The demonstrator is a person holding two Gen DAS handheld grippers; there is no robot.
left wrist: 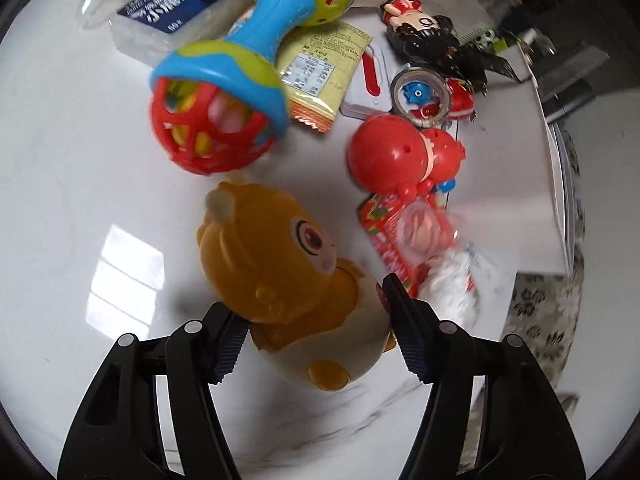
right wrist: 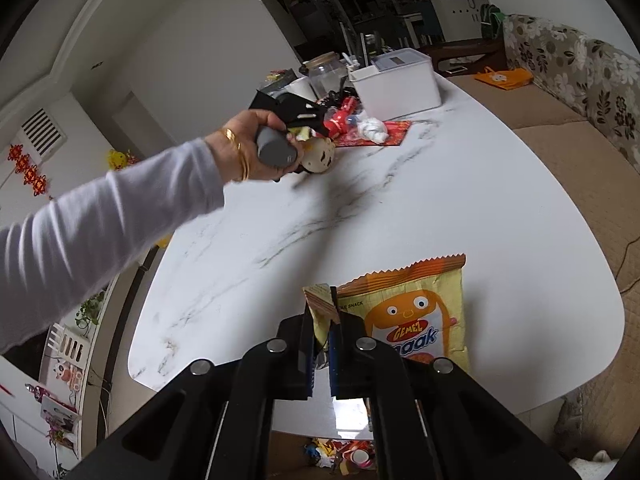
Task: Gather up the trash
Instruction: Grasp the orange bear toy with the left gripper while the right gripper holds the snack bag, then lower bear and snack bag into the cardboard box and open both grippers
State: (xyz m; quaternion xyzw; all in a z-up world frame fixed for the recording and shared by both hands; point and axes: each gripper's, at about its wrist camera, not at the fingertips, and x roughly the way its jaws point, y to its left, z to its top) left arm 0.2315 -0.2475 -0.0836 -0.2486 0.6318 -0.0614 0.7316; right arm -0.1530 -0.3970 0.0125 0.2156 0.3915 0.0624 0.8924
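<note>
While both grippers are loaded, the scene reads as follows.

Right gripper [right wrist: 320, 354]: jaws drawn narrow, pinching the torn top corner of the yellow snack packet [right wrist: 420, 316]; the corner grip lets the flat packet hang free above the table edge.

Left gripper [left wrist: 316, 336]: jaws spread around the orange bear toy [left wrist: 292, 280], pads against its flanks; judged a clearing move, since the toy is not trash.

Trash remaining: crumpled white tissue [left wrist: 450, 284] on a red wrapper [left wrist: 390, 236], just right of the bear; second snack packet [left wrist: 320, 76] partly beneath the rattle [left wrist: 244, 64].

Surface: white marble table [left wrist: 80, 200], cluttered at the far end.

Risk: thin packet corner may slip.
</note>
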